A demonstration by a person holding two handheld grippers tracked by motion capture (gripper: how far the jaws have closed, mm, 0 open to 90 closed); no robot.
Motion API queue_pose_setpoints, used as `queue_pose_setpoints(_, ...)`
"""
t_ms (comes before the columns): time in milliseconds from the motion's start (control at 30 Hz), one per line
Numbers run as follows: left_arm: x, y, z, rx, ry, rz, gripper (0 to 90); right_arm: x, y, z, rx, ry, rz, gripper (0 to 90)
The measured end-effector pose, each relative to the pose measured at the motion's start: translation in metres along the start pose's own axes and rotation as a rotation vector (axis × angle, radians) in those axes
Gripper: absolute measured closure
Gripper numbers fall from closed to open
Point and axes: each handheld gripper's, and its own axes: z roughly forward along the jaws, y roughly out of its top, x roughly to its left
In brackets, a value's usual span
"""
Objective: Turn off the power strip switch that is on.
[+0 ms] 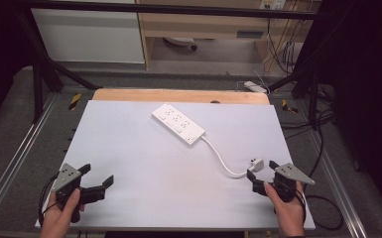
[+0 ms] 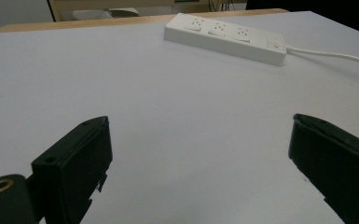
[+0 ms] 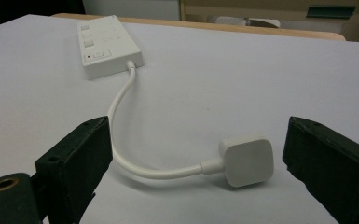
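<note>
Two hand-held grippers rest near the front edge of a white table (image 1: 129,148), one at each lower corner of the high view. The left gripper (image 1: 99,178) sits at the near left, held in the person's left hand (image 1: 62,215). Its black jaws stand wide apart with nothing between them; in the left gripper view they frame only bare tabletop. The right gripper (image 1: 260,171) sits at the near right, held in the person's right hand (image 1: 287,210). Its jaws are also spread wide and press on nothing.

A white power strip (image 1: 178,123) lies flat past the middle of the table, set at a slant, with a row of sockets along its top and a switch at the end nearer the right gripper. A white cable (image 1: 218,158) leaves that end, curves toward the near right and ends in a white plug (image 1: 256,162). The plug lies on the table just in front of the right gripper. In the right gripper view the plug (image 3: 247,158) sits in the gap between the two jaws, closer to the right-hand jaw, with space on both sides, and its cable (image 3: 121,121) loops back up to the power strip (image 3: 107,44). In the left gripper view the power strip (image 2: 226,37) lies well apart from the jaws, at the far side of the table.
</note>
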Motion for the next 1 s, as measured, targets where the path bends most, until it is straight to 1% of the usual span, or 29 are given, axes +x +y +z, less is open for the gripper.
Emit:
queue_pose_setpoints(133, 0.000, 0.000, 0.000, 0.000, -0.001, 0.000, 6.0, 0.001, 0.000, 0.001, 0.002, 0.004, -0.005, 7.9)
queue_pose_setpoints(533, 0.000, 0.000, -0.001, -0.005, -0.004, -0.004, 6.0, 0.002, 0.001, 0.001, -0.023, 0.013, 0.006, 5.9)
queue_pose_setpoints(733, 0.000, 0.000, -0.001, -0.008, -0.007, -0.003, 6.0, 0.008, 0.004, 0.001, -0.041, 0.035, -0.014, 4.5)
queue_pose_setpoints(867, 0.000, 0.000, -0.001, -0.010, -0.008, -0.003, 6.0, 0.010, 0.005, 0.000, -0.042, 0.047, -0.004, 4.1)
queue_pose_setpoints(1000, -0.001, 0.000, -0.001, -0.008, -0.008, -0.002, 6.0, 0.011, 0.007, 0.000, -0.055, 0.048, 0.003, 4.1)
